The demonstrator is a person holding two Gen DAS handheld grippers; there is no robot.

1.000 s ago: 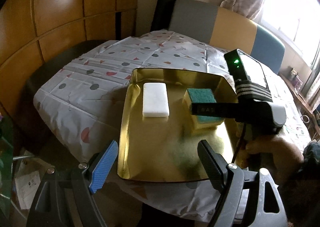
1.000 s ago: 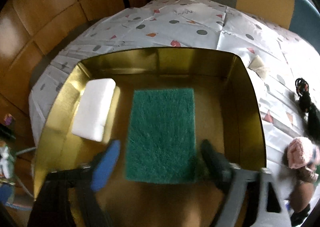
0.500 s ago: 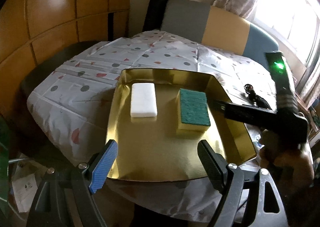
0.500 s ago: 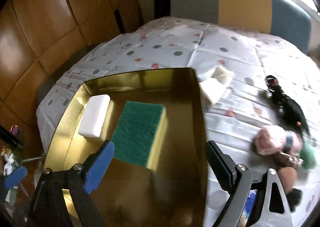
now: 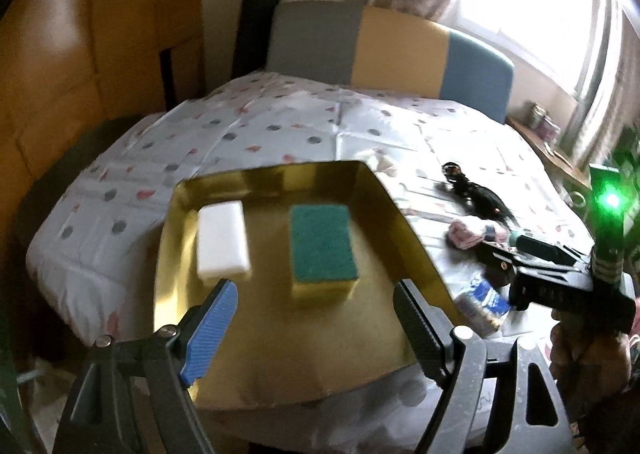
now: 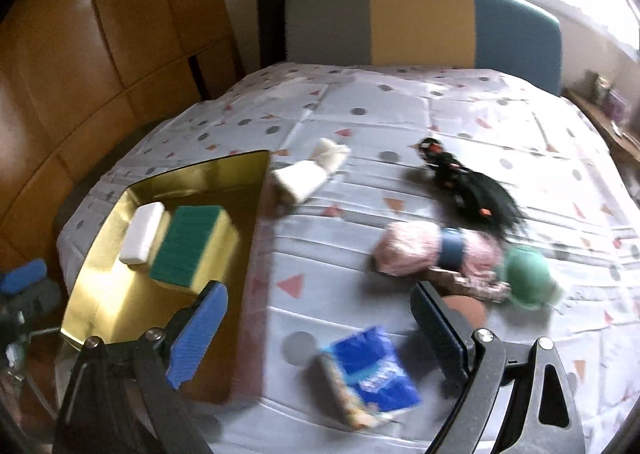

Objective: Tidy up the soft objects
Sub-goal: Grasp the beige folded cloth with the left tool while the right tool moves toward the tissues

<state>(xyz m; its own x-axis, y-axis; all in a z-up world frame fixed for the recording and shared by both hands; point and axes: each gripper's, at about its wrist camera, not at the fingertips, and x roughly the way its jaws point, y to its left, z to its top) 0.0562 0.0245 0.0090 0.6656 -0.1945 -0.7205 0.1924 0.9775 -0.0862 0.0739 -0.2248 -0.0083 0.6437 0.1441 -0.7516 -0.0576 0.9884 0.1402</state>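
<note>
- Gold tray [image 6: 100,318]: white block [image 6: 142,232] and sponge [image 6: 188,250] already inside, side by side.
- Yarn [image 6: 436,252], cloth [image 6: 308,170], blue pack [image 6: 372,374] left on table, tray's 3 o'clock.
- Left gripper [image 5: 312,330] and right gripper [image 6: 320,338]: jaws wide, empty.

2 wrist views share tray [image 5: 416,254].

We see a table [image 6: 460,122] under a white cloth dotted with grey spots and pink triangles; on it sit a gold tray [image 6: 100,302] at the left edge, a folded white cloth [image 6: 308,172] just beside the tray, a black hairpiece [image 6: 468,186], pink yarn [image 6: 432,250] touching a green ball [image 6: 528,282], and a blue packet [image 6: 372,372] nearest us.
</note>
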